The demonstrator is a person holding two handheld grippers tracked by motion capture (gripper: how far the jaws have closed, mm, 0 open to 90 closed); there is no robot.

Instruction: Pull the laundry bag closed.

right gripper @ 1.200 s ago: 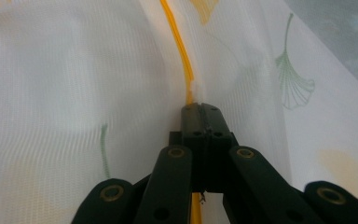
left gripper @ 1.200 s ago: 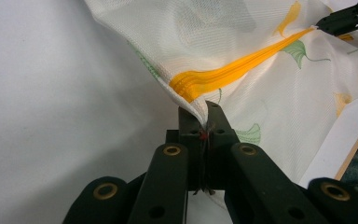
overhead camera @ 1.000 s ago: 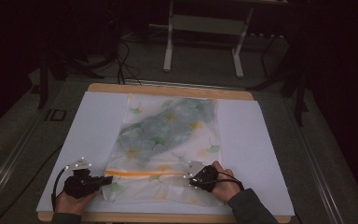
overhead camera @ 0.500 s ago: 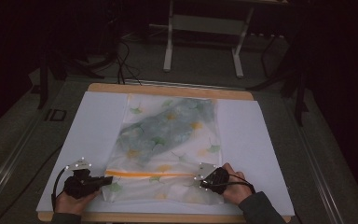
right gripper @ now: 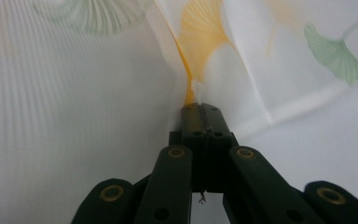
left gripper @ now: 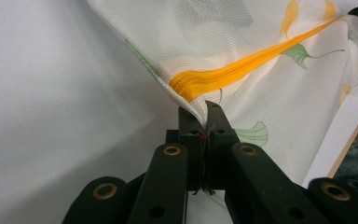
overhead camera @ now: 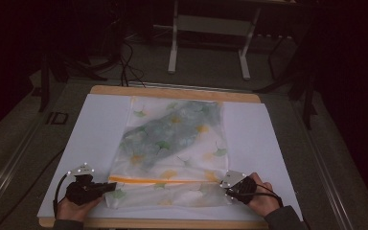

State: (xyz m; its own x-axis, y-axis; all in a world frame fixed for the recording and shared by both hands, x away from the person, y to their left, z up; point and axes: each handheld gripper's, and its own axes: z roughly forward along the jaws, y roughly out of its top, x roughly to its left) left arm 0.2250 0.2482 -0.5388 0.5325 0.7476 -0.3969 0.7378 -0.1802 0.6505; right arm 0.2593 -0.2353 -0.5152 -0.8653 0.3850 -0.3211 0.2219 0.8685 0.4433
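1. Mesh bag (overhead camera: 175,153): lies flat on the white sheet (overhead camera: 268,143) covering the worktop (overhead camera: 172,91), leaf print up, dark contents showing through its far half. The orange zip (overhead camera: 163,180) runs across near the person's edge.
2. Left claw (overhead camera: 109,187): clenched on the left end of the zip; in the left gripper view the jaws stand pressed together with a pinch of mesh and orange tape (left gripper: 205,86) between them.
3. Right claw (overhead camera: 226,186): clenched on the right end of the zip, seam (right gripper: 191,88) nipped at the tips.
4. Step in hand, as it appears: holding the zip line by both ends, probably to lift or fold the near flap.
5. To do it well: keep both grips firm, raise the two ends together and level, hold the zip gently taut, and avoid dragging the contents.
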